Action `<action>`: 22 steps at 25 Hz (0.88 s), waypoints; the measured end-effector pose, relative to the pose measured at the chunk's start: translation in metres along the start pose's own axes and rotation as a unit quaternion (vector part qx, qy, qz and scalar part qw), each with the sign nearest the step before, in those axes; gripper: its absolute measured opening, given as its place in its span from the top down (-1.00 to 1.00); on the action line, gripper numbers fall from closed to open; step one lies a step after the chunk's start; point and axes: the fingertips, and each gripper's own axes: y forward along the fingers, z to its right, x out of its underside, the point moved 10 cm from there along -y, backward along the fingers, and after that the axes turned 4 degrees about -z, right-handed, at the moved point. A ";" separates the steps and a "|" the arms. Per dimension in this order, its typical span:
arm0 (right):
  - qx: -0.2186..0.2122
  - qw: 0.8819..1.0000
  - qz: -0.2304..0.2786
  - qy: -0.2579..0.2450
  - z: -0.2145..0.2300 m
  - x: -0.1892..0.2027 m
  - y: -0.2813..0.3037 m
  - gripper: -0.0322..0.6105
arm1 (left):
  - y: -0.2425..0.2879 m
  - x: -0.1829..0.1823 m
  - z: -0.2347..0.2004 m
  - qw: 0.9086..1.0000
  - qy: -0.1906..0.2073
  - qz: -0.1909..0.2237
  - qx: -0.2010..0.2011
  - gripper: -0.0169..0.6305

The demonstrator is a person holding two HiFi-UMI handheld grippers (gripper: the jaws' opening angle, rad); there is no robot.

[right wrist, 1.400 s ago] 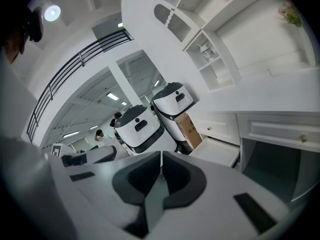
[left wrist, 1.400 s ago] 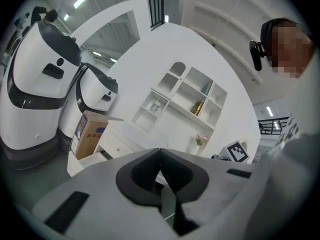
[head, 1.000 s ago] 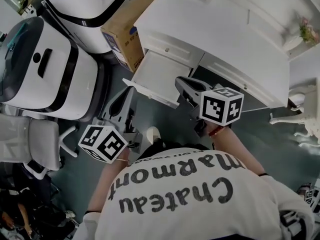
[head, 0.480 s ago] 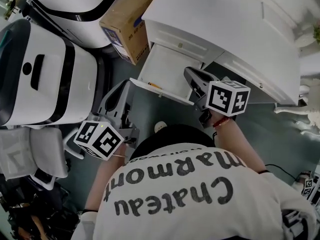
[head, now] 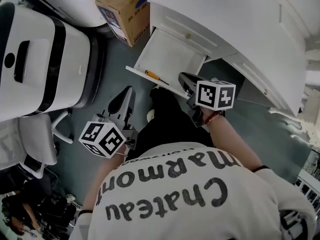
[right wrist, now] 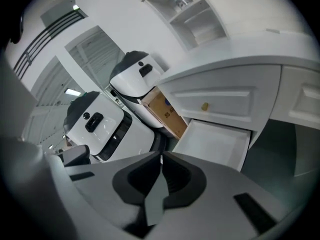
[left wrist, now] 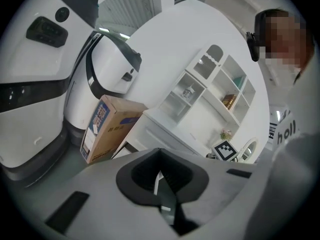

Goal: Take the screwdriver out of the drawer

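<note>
An open white drawer (head: pixel 172 54) juts from the white desk (head: pixel 235 19). Near its front edge lies the screwdriver (head: pixel 152 75), which has an orange handle. My right gripper (head: pixel 183 79) is shut and holds nothing; it hangs just right of the screwdriver, at the drawer's front rim. My left gripper (head: pixel 128 91) is also shut and bare, lower left of the drawer, over the floor. The right gripper view shows the drawer (right wrist: pixel 215 144) beyond the closed right gripper (right wrist: pixel 161 160), with the screwdriver hidden. The left gripper (left wrist: pixel 159 159) points towards the desk.
A brown cardboard box (head: pixel 125 6) leans against the desk, left of the drawer. Large white machines (head: pixel 45 59) stand at the left with a white chair (head: pixel 35 144) below them. The person's torso fills the lower head view. A shelf unit (left wrist: pixel 210 91) rises on the desk.
Both grippers have come down in front of the desk. The drawer's inside has turned into view, so the screwdriver now shows plainly. Both stay shut.
</note>
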 end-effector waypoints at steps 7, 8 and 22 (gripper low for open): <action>0.039 0.992 -0.114 -0.024 0.048 -0.007 0.088 0.81 | 0.016 0.022 -0.039 0.995 -0.048 -0.030 -0.080 0.88; 0.041 0.989 -0.135 -0.032 0.053 -0.007 0.103 0.81 | 0.016 0.023 -0.044 0.993 -0.061 -0.028 -0.093 0.88; 0.005 0.884 -0.376 -0.276 0.106 0.041 0.297 0.81 | 0.018 0.061 -0.096 0.956 -0.205 -0.002 -0.210 0.88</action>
